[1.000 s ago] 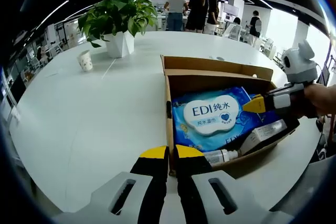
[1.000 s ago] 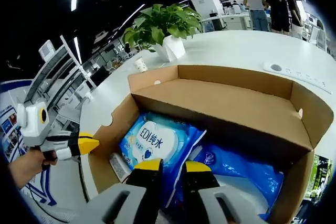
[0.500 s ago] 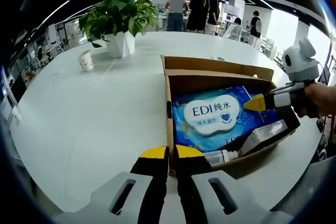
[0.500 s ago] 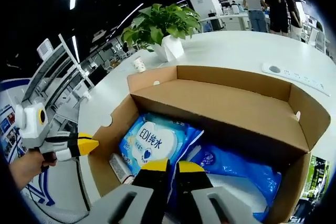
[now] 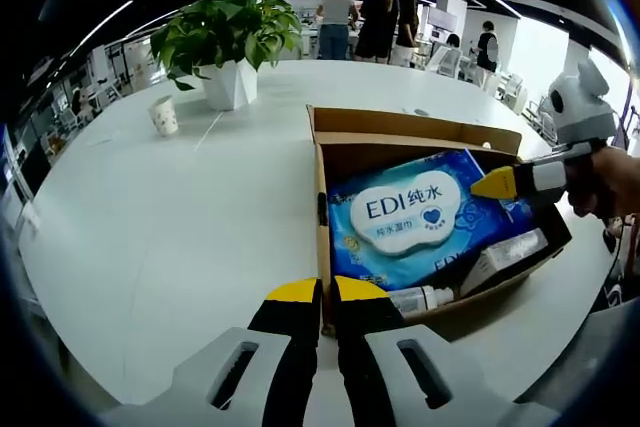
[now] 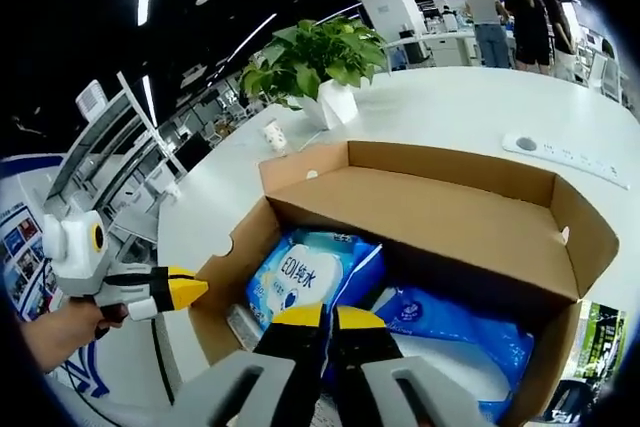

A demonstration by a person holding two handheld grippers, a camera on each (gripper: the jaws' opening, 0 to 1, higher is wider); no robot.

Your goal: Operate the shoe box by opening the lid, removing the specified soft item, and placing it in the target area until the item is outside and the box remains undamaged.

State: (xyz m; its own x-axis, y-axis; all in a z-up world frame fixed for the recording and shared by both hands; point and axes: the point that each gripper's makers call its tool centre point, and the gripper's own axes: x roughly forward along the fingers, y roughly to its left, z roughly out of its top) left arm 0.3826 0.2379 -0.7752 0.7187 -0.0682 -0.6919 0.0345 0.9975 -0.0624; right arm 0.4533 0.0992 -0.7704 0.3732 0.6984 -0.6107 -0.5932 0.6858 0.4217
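An open cardboard shoe box [image 5: 322, 182] lies on the white table, its lid [image 6: 440, 212] folded back. Inside is a soft blue wipes pack [image 5: 400, 212] with a white label, also seen as the wipes pack [image 6: 305, 272] just ahead of my right jaws. My right gripper [image 6: 327, 316] is shut on that pack's near edge, and the right gripper [image 5: 495, 185] reaches in over the box's right side, where the pack's corner is tilted up. My left gripper [image 5: 326, 291] is shut at the box's near corner. The left gripper [image 6: 185, 290] points at the outer wall.
A second blue pack [image 6: 450, 332], a white tube [image 5: 500, 255] and a small bottle [image 5: 420, 297] also lie in the box. A potted plant [image 5: 228, 42] and paper cup [image 5: 163, 115] stand far left. A white strip [image 6: 570, 152] lies behind the box. People stand in the background.
My right jaws have closed on the wipes pack's edge and risen a little, tilting the pack's right corner up. The left gripper has stayed put.
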